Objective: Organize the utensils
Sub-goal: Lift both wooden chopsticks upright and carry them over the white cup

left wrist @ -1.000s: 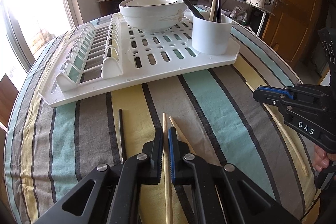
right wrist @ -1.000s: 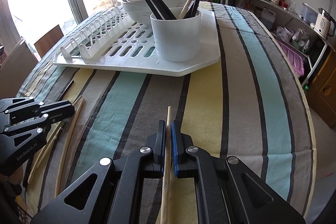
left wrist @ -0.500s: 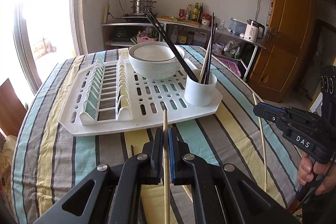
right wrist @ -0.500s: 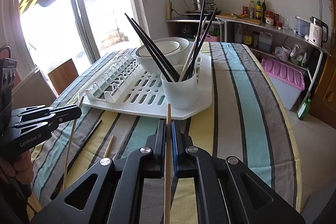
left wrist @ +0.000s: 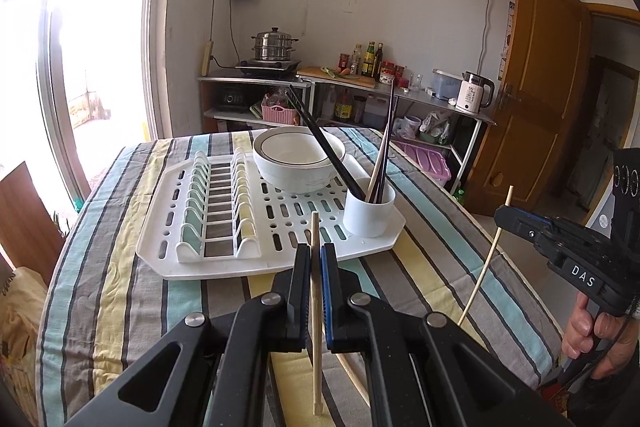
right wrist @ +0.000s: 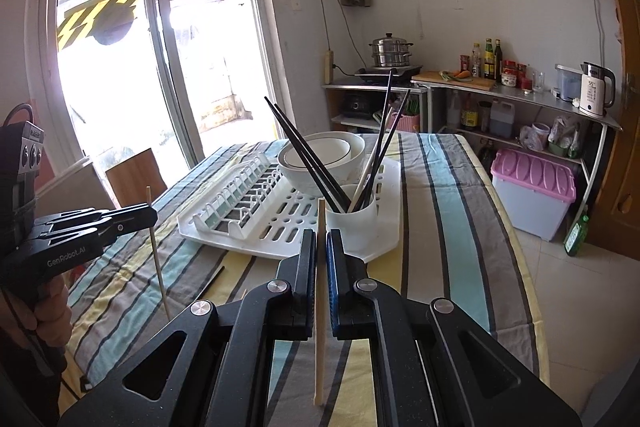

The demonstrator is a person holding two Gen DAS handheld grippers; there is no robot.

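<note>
- The left gripper (left wrist: pixel 315 259) is clamped on a pale wooden chopstick (left wrist: pixel 316 327), held upright between the pads, probably so its tip can drop into the white utensil cup (left wrist: pixel 369 213).
- That cup stands on the white drying rack (left wrist: pixel 208 267), ahead and to the right of this gripper, already holding black chopsticks (left wrist: pixel 320 143).
- The right gripper (right wrist: pixel 321 247) is likewise clamped on a second wooden chopstick (right wrist: pixel 320 307), with the cup just beyond its tips.
- Another chopstick (left wrist: pixel 352 375) lies on the striped tablecloth (left wrist: pixel 120 307), nearer than the cup.

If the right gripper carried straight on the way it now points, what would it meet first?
Most likely the white utensil cup on the drying rack, straight ahead of the right gripper and its clamped wooden chopstick; depth is hard to judge.
</note>
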